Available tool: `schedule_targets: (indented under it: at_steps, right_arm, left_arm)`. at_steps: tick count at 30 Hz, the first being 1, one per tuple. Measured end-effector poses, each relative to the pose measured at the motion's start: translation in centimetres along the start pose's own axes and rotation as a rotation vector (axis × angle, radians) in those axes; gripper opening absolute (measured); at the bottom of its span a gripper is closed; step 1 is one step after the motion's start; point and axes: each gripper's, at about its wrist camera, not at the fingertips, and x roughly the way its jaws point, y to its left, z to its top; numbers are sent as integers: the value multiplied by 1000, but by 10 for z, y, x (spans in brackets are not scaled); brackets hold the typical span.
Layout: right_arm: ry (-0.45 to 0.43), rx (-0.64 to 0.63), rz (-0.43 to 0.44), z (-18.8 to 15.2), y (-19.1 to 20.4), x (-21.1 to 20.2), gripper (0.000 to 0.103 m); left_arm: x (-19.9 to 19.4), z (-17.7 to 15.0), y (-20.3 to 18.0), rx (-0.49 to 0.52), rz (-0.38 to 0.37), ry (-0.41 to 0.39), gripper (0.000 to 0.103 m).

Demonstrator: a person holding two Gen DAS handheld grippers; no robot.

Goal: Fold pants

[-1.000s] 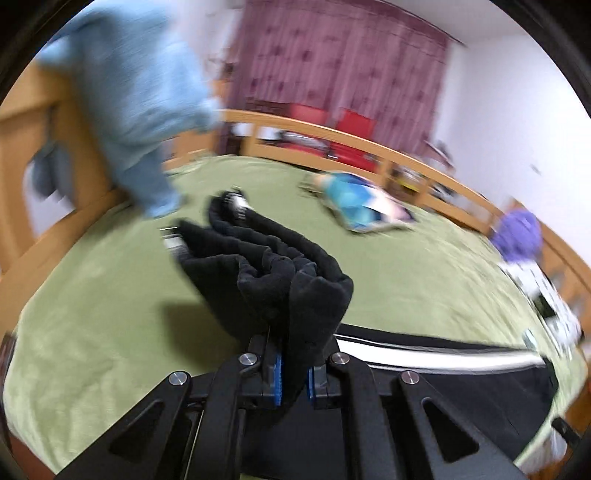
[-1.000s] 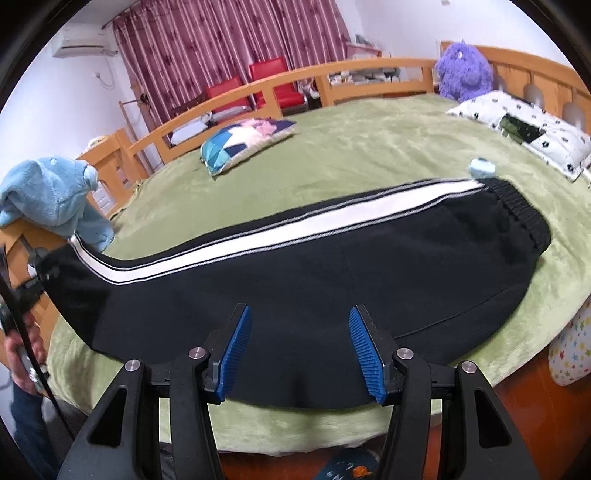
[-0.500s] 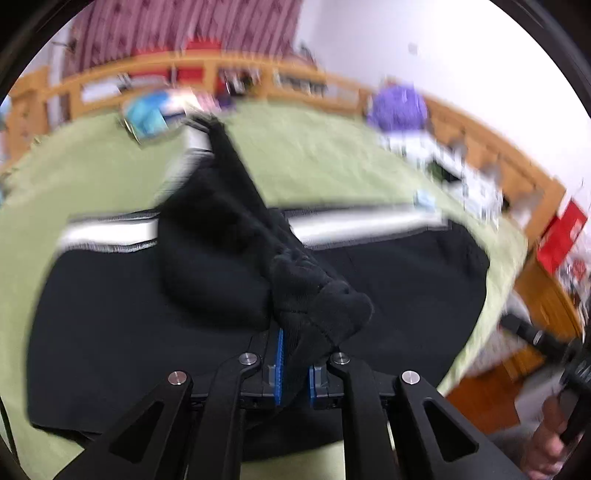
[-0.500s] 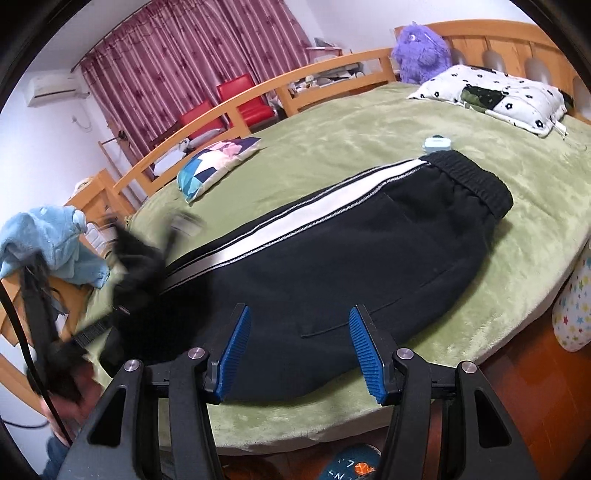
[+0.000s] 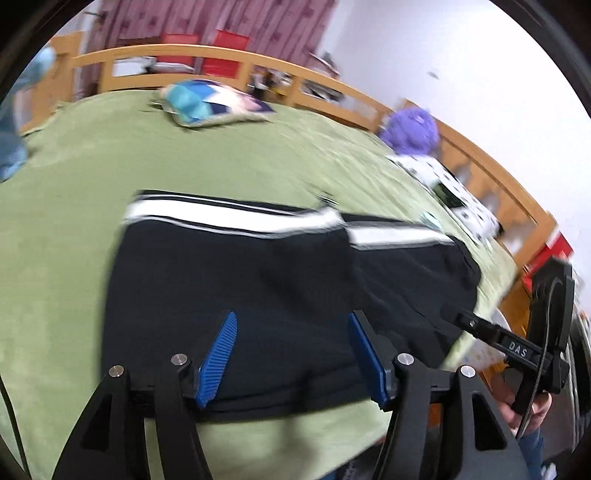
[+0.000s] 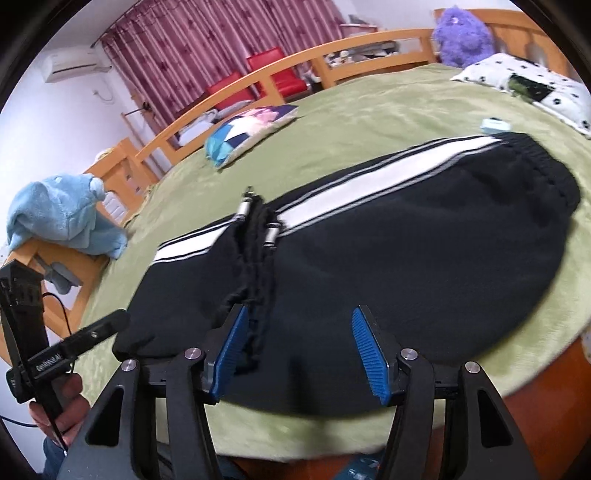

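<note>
The black pants (image 6: 424, 266) with a white side stripe (image 6: 369, 192) lie on the green bed cover (image 6: 369, 122), folded over themselves: the leg ends rest on top of the upper part, their cuffs (image 6: 255, 218) bunched in a dark ridge that runs back toward the left finger of the right gripper (image 6: 299, 350). The waistband (image 6: 546, 173) lies far ahead and to the right of those fingers.

The right gripper hangs over the near edge of the pants. Its blue fingers (image 6: 369, 354) stand apart and are spreading slightly; only flat black cloth shows between them, and they pinch nothing. The bunched cuff cloth lies right against the left finger's inner side; whether it touches I cannot tell.

The left gripper (image 5: 291, 354) is also over the near edge of the pants. Its fingers (image 5: 218, 354) are spreading apart with nothing gripped, and the cloth below them lies loose on the bed. This view is smeared by motion.

Ahead of both pairs of fingers, beyond the pants, a blue patterned cushion (image 6: 251, 129) lies on the cover. Far right of the fingers are a spotted pillow (image 6: 524, 85) and a purple plush toy (image 6: 461, 33) by the wooden bed rail (image 6: 229, 99). To the left, a light blue cloth (image 6: 62, 218) is draped over the bed frame. A hand (image 6: 62, 410) grips the left gripper's handle.
</note>
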Motion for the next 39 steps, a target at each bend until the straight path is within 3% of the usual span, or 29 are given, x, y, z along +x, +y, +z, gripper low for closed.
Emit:
schedule_targets:
  at_steps: [4,7,8,9,10,12,14,15,18,21,23,27,33,35,36,38,39]
  right_arm:
    - [27,-52,42,2,31,26,58]
    - [28,-149,-38,-2,58,48,53]
    - [32,-179,-76,-4,66,58,47]
    - [57,-210,-97,-7,72,69,21]
    - [74,-235,-108,-9,76,72,12]
    - [32,-280,-81,-9,80,58,11]
    - [-34,-159,84,1,63,27,10]
    - [-37,-100,123,3,52,17,10]
    - [65,-69,93,-11,39,24,10]
    - [181,-115,3,-38,42,54,11]
    - [147,-133,10,-37,45,47,17]
    - [22,-67,-7,-9,41,31,74]
    - [112,-21,-30,23,39,94,73]
    - [146,-19,-11,23,41,113,67]
    - [163,-29,-26,22,43,120,51]
    - [159,-92,-54,18,50,124,35]
    - [153,-113,-44,17,52,122,21]
  left_arm:
    - [-7,1,45,-96,46,-18,60]
    - [-6,-3,69,-165,33,-5,60]
    - [-5,-3,73,-177,31,-4,60]
    - [-6,-5,79,-189,30,-7,60]
    - [-7,-5,83,-197,31,-10,60]
    - [-10,-6,89,-208,29,-13,60]
    - [-13,-7,96,-216,20,-18,60]
    - [-14,-7,98,-220,16,-22,60]
    - [-15,-7,111,-244,10,-21,60]
    - [-11,-7,121,-278,6,-2,60]
    - [-12,-6,127,-297,3,-4,60]
    - [-15,-7,135,-318,14,-17,61]
    - [-5,-9,134,-316,55,6,61]
    - [-3,-8,131,-299,75,7,61]
    - [-2,-8,130,-290,86,8,61]
    - [2,-8,126,-277,97,14,61]
    - [5,-8,124,-271,98,20,61]
